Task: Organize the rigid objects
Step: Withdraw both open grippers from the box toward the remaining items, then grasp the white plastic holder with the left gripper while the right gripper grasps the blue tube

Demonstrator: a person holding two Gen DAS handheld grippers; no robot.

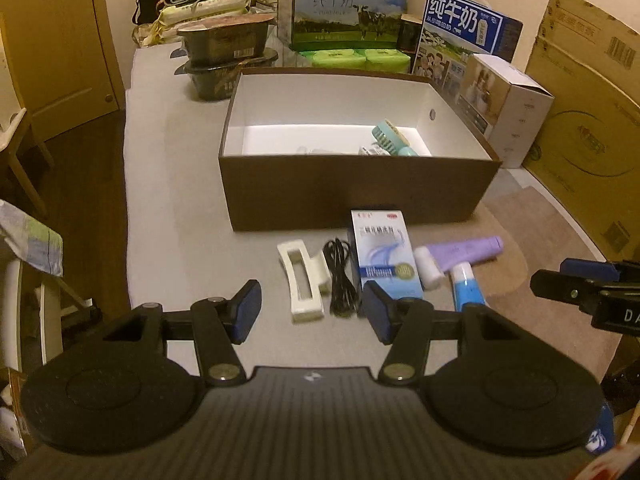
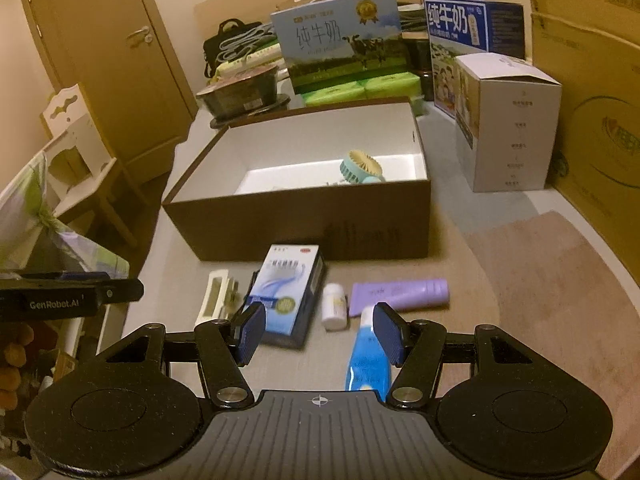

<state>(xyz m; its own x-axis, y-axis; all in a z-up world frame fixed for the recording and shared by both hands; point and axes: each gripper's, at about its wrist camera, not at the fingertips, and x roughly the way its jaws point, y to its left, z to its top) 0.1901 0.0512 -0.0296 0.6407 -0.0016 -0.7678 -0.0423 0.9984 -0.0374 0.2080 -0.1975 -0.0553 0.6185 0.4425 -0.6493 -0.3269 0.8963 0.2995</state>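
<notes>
A brown open box with a white inside holds a teal mini fan and small items. In front of it lie a white clip, a black cable, a blue-white medicine box, a small white bottle, a purple tube and a blue tube. My left gripper is open above the clip and cable. My right gripper is open, near the blue tube.
Milk cartons, green packs, black bowls and a white carton stand behind the box. Large cardboard is at the right. A door and a white chair are left.
</notes>
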